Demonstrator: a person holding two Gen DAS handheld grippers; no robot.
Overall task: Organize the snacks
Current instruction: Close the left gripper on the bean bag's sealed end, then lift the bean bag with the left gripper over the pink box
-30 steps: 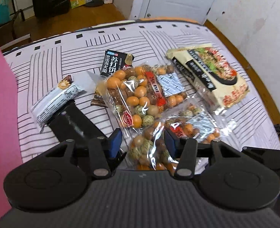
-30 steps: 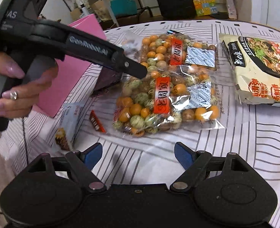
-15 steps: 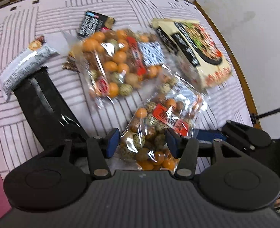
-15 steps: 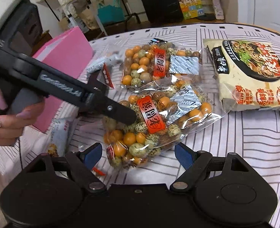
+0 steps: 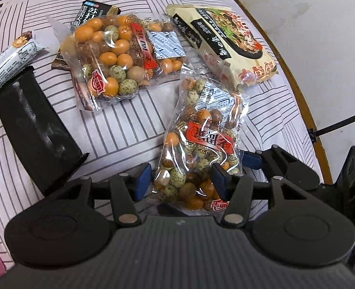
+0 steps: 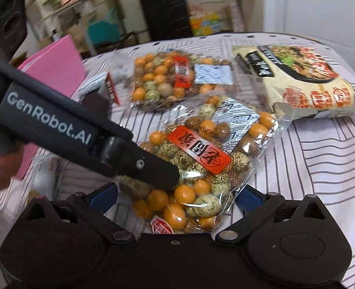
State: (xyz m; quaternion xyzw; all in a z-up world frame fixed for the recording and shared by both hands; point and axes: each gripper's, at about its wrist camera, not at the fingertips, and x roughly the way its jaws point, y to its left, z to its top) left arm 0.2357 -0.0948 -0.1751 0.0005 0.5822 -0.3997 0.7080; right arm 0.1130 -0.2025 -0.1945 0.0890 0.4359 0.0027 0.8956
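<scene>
A round table under a white cloth with black stripes (image 5: 134,110) fills both views, with a pale wall along one side and a cluttered room beyond it, blurred in the right wrist view. On the cloth lie a clear bag of coated peanuts (image 5: 124,57), a large noodle packet (image 5: 228,43), a dark cracker packet (image 5: 90,14) partly tucked under the peanuts, and a white wrapped bar (image 5: 11,57) beside a black sleeve-like object (image 5: 35,132). A second peanut bag (image 5: 201,149) sits at the near edge of the group, its lower end between the fingers of the left gripper (image 5: 181,178); the blue pads press into the plastic on both sides, so it appears clamped on the bag, and the bag looks raised off the cloth at that end. The right gripper (image 6: 175,196) stands with its fingers spread wide to either side of the same bag, not closing on it; whether the pads brush the plastic cannot be told. A pink box or panel (image 6: 54,72) stands at the far left; whether it is the destination is unclear. The sorting seems barely begun: one bag is in hand, and every other snack lies loose and ungrouped.
</scene>
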